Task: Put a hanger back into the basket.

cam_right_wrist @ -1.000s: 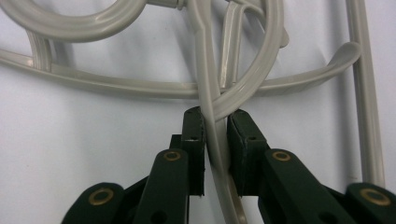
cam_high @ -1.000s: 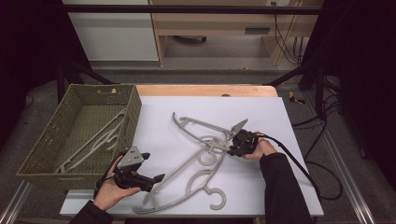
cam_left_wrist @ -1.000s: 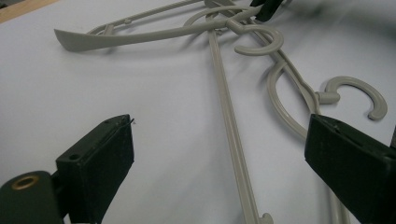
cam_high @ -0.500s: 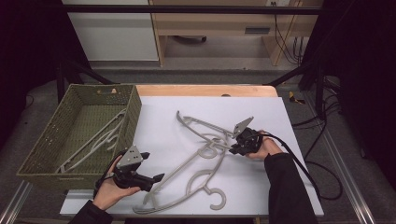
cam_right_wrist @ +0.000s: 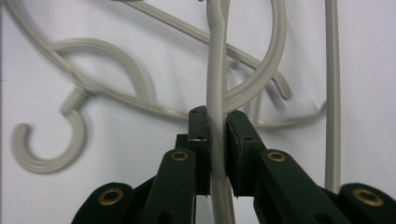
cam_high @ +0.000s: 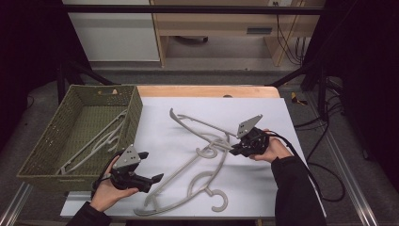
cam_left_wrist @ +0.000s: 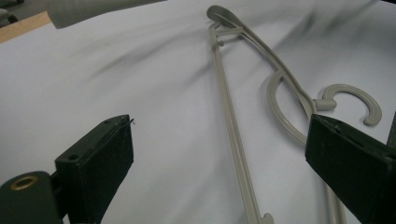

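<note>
An olive-green woven basket is sitting at the table's left edge, holding pale grey plastic hangers. Beside it, the left gripper is hovering with jaws spread wide, gripping nothing. Further right, the right gripper is pinching the thin bar of a beige plastic hanger among tangled ones on the white tabletop.

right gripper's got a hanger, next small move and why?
Probably lift it a little higher: the right gripper is shut on a grey hanger that crosses the other hangers on the table, so it should clear them before heading to the basket.
</note>
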Tool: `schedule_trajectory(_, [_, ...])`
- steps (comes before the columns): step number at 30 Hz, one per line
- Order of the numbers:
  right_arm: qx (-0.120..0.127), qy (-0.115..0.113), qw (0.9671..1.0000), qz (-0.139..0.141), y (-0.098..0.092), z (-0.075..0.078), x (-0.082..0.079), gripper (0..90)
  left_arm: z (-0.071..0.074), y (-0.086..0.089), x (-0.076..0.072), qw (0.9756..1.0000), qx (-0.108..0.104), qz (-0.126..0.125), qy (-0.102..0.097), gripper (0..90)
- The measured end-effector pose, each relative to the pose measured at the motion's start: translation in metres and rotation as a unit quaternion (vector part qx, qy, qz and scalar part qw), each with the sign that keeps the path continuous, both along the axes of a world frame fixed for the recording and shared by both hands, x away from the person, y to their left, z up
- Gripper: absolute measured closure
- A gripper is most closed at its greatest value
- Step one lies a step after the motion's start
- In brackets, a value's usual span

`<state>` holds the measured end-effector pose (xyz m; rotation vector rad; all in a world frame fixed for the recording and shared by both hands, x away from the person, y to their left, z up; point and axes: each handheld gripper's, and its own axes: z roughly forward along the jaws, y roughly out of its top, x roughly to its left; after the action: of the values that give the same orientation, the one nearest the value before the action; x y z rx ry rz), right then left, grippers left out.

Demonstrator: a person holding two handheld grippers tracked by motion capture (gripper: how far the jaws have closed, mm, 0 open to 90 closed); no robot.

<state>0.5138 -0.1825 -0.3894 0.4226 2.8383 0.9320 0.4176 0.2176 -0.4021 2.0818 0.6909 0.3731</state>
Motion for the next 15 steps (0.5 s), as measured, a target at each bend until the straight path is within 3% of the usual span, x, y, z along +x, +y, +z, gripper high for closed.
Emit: schedule_trajectory(15, [0.027,0.047,0.9959,0.072,0.019,0.021,-0.037,81.6,0.034,0.003,-0.011,0.9989,0.001,-0.020,-0.042,6.9])
